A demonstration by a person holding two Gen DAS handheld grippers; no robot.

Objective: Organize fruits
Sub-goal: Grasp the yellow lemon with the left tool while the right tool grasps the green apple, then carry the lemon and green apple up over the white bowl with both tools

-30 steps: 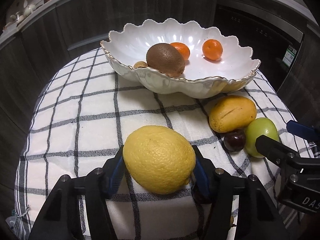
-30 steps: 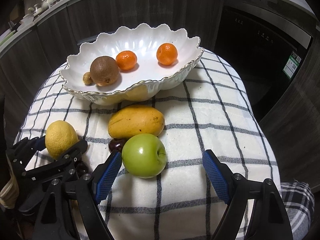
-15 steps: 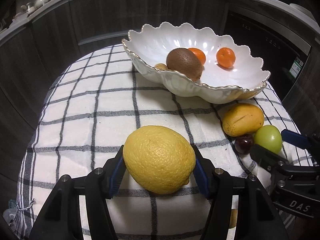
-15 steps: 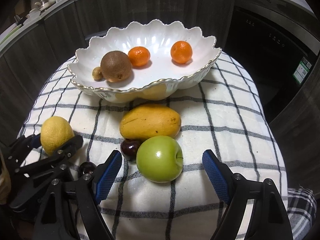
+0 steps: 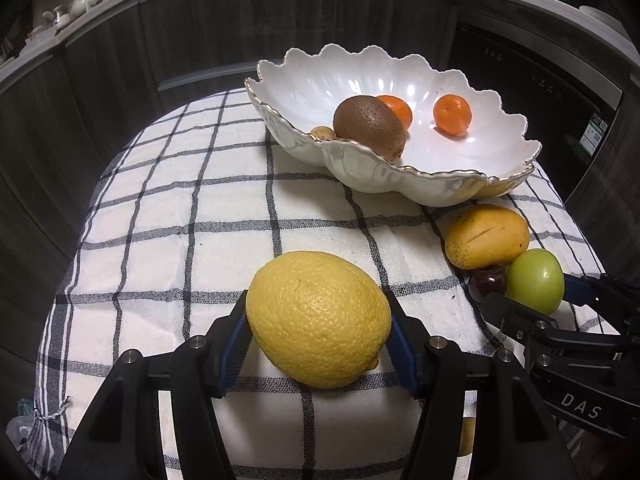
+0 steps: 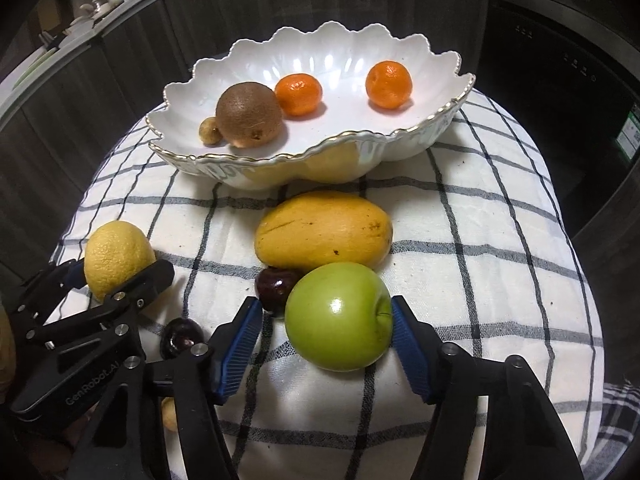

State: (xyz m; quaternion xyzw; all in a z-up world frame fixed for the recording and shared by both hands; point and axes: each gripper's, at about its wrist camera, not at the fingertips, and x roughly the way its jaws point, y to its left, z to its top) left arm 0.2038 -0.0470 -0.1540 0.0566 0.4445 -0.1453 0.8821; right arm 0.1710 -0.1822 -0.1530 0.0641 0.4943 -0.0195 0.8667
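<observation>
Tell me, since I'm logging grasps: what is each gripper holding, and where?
The left gripper clamps the lemon across its middle. The right gripper brackets the green apple at its sides; a firm hold cannot be told.

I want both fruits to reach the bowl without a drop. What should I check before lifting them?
1. Left gripper shut on the lemon: ok, both pads touch its sides.
2. Right gripper shut on the green apple: cannot tell, one pad touches, the other shows a slight gap.
3. Cherry clear of the apple: not ok, it sits against it.
4. Landing room in the bowl: ok, bare floor right of the kiwi.
5. Mango off the lifting path: cannot tell.
</observation>
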